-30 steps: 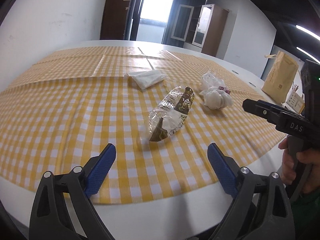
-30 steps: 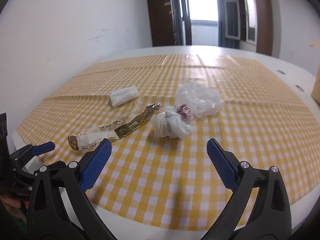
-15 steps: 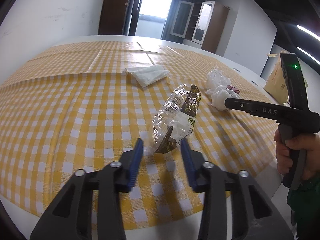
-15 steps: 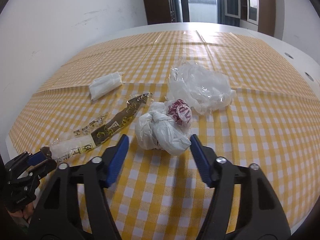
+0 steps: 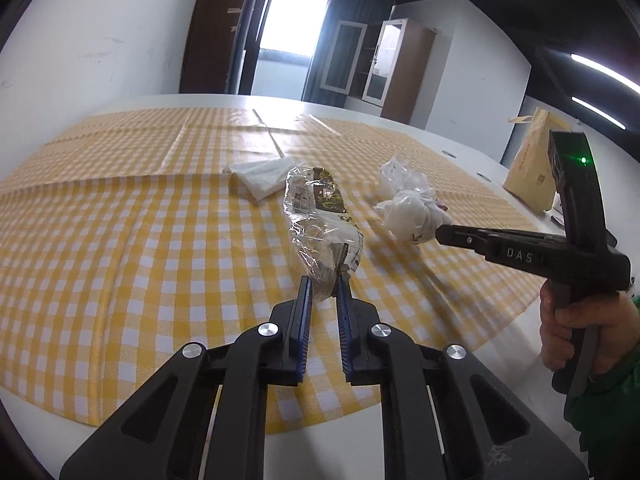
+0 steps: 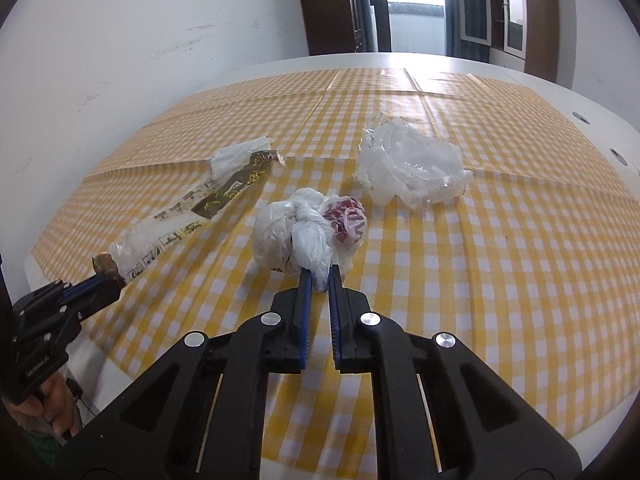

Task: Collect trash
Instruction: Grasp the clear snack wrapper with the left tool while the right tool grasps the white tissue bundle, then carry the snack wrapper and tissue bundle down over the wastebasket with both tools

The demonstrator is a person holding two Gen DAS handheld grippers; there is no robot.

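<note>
yellow checked tablecloth [image 5: 120,240] covers white table [image 5: 460,148]; white walls.

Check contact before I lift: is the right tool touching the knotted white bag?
Touching. The right wrist view shows the right tool, whose jaws have just been closing, pinching the near end of the knotted white bag between its blue pads.

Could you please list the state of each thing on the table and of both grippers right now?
Left gripper: jaws just closed, shut on the wrapper.
Wrapper: long, crinkled, near end pinched.
Right gripper: jaws just closed, shut on the knotted bag.
Knotted bag: tied, tail pinched.
Clear bag: crumpled, lying loose.
Tissue: folded, lying flat.
Paper bag: upright, at the table edge.
Tablecloth: spread, creased.
</note>
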